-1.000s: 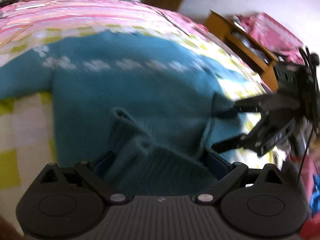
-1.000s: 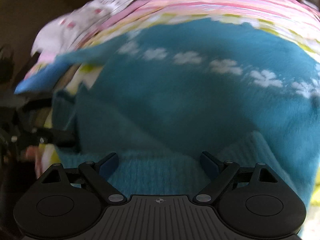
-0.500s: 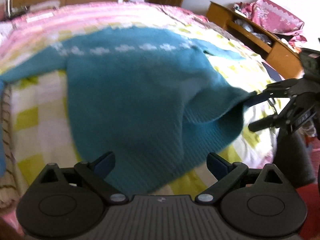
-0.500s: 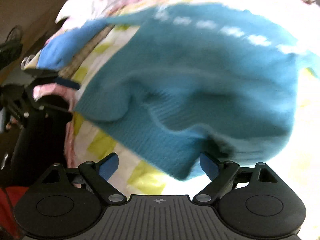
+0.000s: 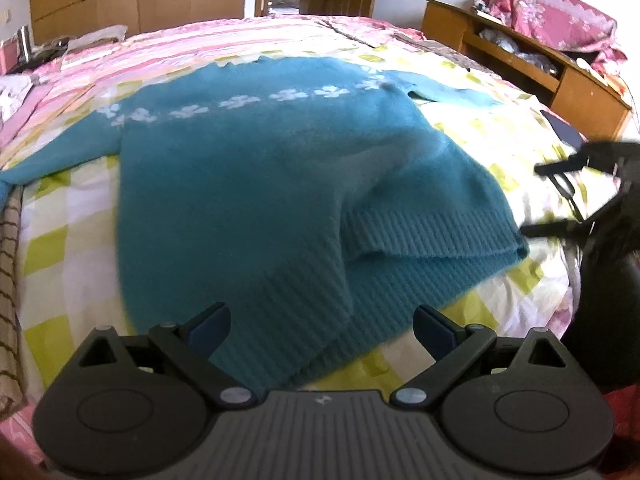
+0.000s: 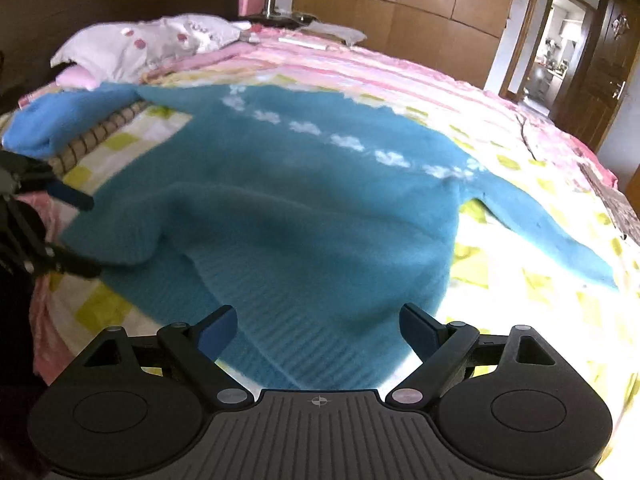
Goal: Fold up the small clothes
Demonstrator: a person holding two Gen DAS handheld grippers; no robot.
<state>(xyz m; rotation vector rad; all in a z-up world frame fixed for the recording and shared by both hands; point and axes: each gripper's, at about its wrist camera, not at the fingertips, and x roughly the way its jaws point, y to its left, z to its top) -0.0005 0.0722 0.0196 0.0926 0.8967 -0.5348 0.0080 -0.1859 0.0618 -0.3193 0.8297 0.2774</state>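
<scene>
**Sweater's laid out, folding hasn't really started**

Left wrist view: one teal sweater [image 5: 256,184] lies spread on the bed [image 5: 60,248], which has a yellow-and-white check cover. The neck end faces away, with a row of white flowers across the chest, and both sleeves are out to the sides. The ribbed hem nearest the camera is rumpled, with one corner bunched and lapped over itself on the right. The left tool [image 5: 322,326] is released, its jaws spread wide with nothing between them, sitting just over the hem edge. The right tool [image 5: 560,200] shows at the right edge, also spread and empty, just beside the hem corner. A wooden shelf unit [image 5: 520,60] stands behind.

Right wrist view: same sweater [image 6: 320,200], seen from the other side. The right tool [image 6: 318,328] is released, with nothing pinched and the hem just ahead of it. The left tool [image 6: 60,232] is at the left edge, near the bunched corner. A white pillow [image 6: 140,44] sits at the head of the bed.

Count: one sweater, two sleeves, two tools.

Progress, my guess: spreading is about done and no fold is made yet. The sleeves and body are all still to fold, and the hem wants smoothing first
</scene>
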